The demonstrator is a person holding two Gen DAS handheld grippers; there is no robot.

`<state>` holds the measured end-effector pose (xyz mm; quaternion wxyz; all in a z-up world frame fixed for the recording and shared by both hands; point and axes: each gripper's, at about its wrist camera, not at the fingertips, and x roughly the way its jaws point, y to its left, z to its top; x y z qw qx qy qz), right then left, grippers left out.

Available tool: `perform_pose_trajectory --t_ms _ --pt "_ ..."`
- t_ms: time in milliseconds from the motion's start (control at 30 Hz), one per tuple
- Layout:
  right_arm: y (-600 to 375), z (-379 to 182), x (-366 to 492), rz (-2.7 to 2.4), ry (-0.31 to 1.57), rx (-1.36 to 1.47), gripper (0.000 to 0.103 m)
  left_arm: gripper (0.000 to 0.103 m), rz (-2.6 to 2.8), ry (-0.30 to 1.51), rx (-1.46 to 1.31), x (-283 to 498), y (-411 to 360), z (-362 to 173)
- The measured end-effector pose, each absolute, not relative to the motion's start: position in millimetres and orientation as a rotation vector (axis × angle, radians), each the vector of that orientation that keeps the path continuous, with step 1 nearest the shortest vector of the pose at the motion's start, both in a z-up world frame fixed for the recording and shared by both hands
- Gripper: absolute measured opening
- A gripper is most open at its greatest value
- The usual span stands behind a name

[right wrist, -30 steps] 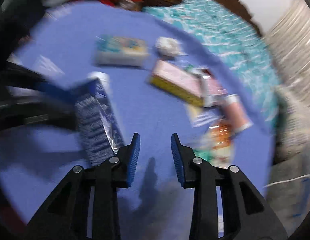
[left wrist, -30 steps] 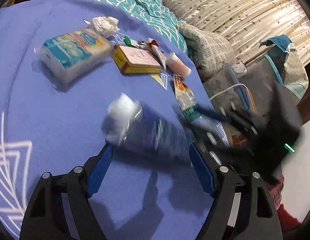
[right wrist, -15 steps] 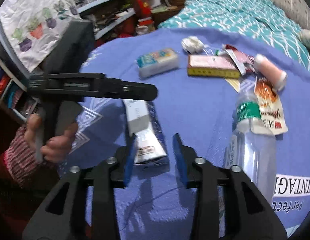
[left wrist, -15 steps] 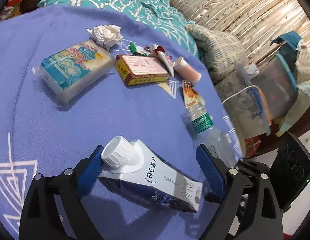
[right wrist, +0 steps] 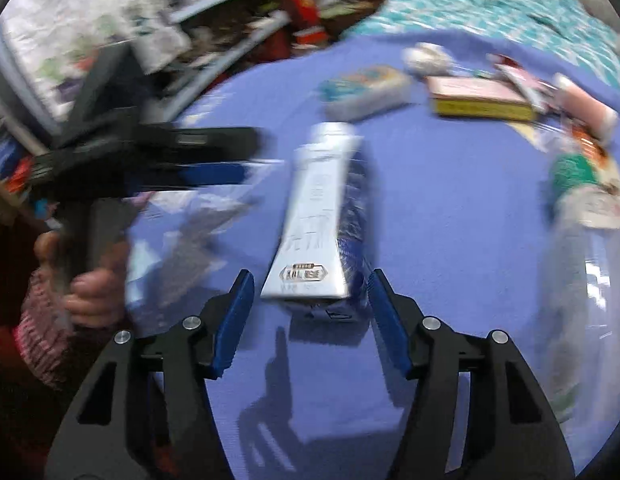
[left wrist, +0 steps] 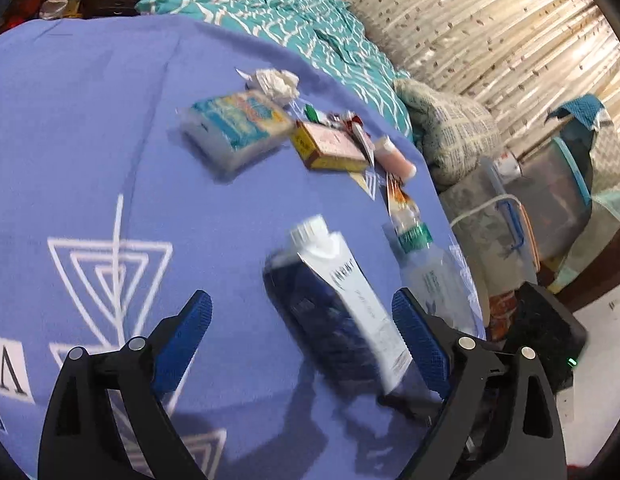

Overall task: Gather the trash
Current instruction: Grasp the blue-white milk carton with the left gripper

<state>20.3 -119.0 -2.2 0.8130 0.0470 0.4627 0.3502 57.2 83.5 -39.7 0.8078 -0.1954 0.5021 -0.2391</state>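
A dark blue and white milk carton [left wrist: 342, 304] with a white screw cap lies flat on the blue cloth [left wrist: 89, 120]. My left gripper [left wrist: 301, 304] is open wide, and the carton lies between its fingers, close to the right one and untouched. In the right wrist view the carton's [right wrist: 322, 216] flat base end sits just ahead of my right gripper [right wrist: 310, 300]. Its jaws are opening and the pads stand clear of the carton's sides. The left gripper [right wrist: 245, 156] shows blurred at the left there, held by a hand [right wrist: 89, 288].
A clear plastic bottle [left wrist: 426, 268] with a green label lies right of the carton. Farther back lie a tissue pack [left wrist: 237, 128], crumpled tissue [left wrist: 277, 80], a yellow-edged box [left wrist: 334, 148], a pink tube [left wrist: 394, 156] and a snack wrapper [left wrist: 398, 196]. Storage bins [left wrist: 550, 200] stand beyond the cloth's right edge.
The carton went from blurred between the left jaws to lying on the cloth. The left gripper drew back and to the left. The right jaws widened and swung to face the carton's base.
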Motion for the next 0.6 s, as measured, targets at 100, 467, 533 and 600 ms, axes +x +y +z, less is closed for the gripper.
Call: perform_pose_trajectory --t_ms 100,467,533,600 --pt "-101.2 7.1 2.5 0.806 0.954 0.077 0.064 0.088 -0.503 1.089 -0.347 58.2 68.3 -38.2" --pt "-226.4 57.9 -35.3 0.388 0.703 0.169 0.085 0.094 -0.39 1.097 0.056 51.2 -22.2 -51.1" --pt "-244.1 53.9 -30.3 0.3 0.715 0.147 0.086 0.091 -0.383 1.096 0.087 46.9 -26.8 -57.5" --pt "-251.6 47.6 -19.3 0.245 0.756 0.102 0.088 0.07 -0.374 1.097 0.116 42.5 -28.8 -62.6"
